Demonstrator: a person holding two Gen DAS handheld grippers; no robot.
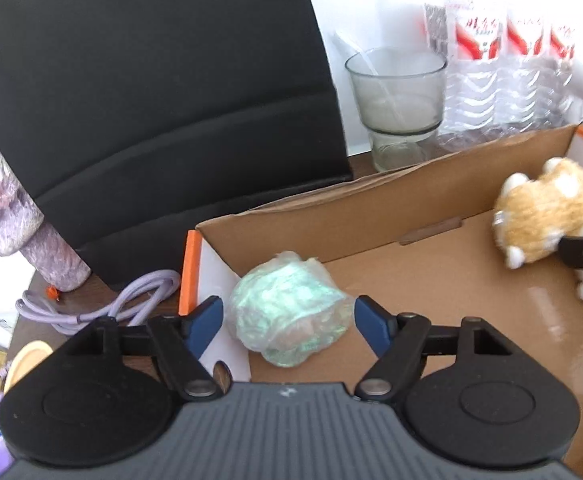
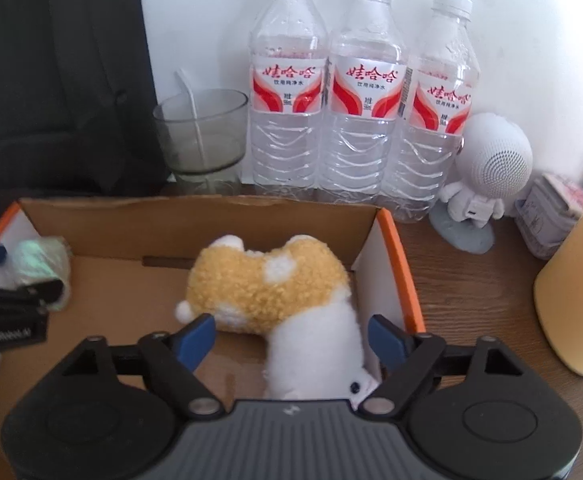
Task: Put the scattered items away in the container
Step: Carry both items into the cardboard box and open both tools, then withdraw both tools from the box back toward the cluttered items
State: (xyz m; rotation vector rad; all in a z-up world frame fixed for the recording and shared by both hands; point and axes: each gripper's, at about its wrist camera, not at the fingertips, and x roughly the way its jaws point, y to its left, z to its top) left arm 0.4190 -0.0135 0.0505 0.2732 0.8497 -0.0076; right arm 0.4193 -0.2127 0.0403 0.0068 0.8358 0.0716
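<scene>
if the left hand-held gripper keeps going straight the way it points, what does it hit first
Most likely the crumpled greenish plastic bag, lying on the cardboard box floor between the open fingers of the left hand-held gripper. Depth is unclear, so contact may already be close.

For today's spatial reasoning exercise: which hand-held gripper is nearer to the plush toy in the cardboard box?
Right. The right hand-held gripper is open astride the plush toy; the left hand-held gripper is open around the green wrapped bundle at the box's other end.
</scene>
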